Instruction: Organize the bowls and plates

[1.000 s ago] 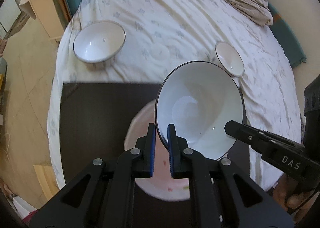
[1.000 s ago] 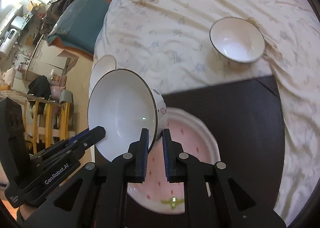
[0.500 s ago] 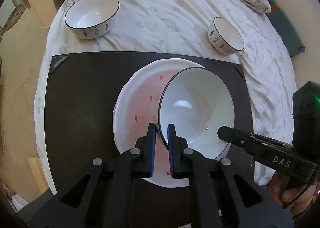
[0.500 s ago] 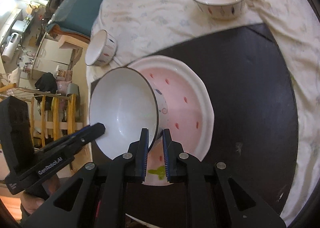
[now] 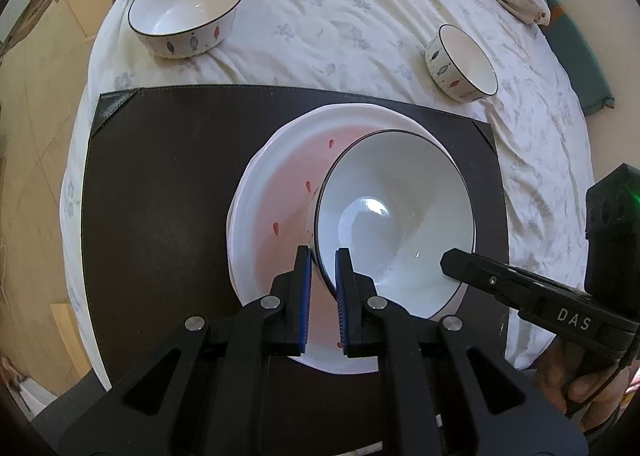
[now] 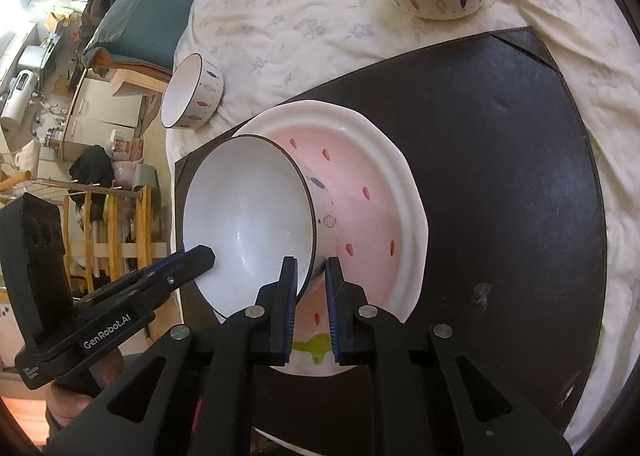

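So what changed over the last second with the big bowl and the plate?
Both grippers, left and right, have carried the large bowl down toward the pink plate; whether it touches is unclear. Both stay clamped on its rim. The two small bowls stayed put.

Landmark: pink plate (image 5: 276, 192) on dark mat (image 5: 160, 184). Large bowl (image 5: 396, 216), pinched at opposite rims by left gripper (image 5: 323, 276) and right gripper (image 6: 311, 280), blocked plate's right half. Mat left of plate lay bare, passable. Medium bowl (image 5: 186, 16) and small bowl (image 5: 462, 62) stood on bedsheet (image 5: 320, 16) beyond plate, well apart, open gap between.
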